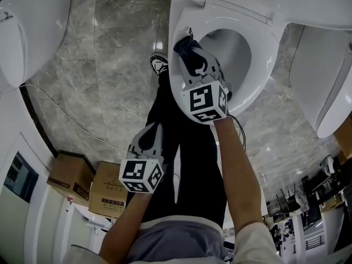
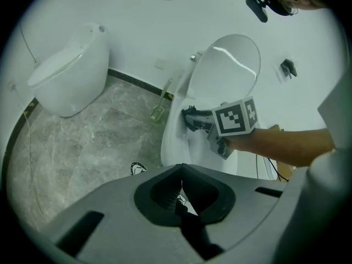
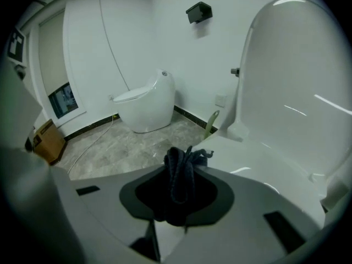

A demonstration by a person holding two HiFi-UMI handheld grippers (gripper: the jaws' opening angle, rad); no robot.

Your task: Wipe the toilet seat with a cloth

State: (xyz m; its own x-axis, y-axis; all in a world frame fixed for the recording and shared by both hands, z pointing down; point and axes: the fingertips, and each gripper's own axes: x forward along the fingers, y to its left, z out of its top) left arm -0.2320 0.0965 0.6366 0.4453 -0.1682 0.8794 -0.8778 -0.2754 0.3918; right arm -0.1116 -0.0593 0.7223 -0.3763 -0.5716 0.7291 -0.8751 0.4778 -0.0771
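Marble floor (image 1: 115,65), grey, with a second toilet (image 1: 33,26) far left. Left gripper (image 2: 181,174) hangs over the floor beside the person's leg, jaws pressed together with nothing between them. Right gripper (image 3: 180,164) is clamped on 1 dark bunched cloth (image 3: 179,176), which sits on the left rim of the toilet seat (image 1: 263,70), apparently touching. Lid (image 3: 297,81) is up. Judged step: wiping under way. Next move likely calls for drawing the cloth along the rim while keeping it pressed down.
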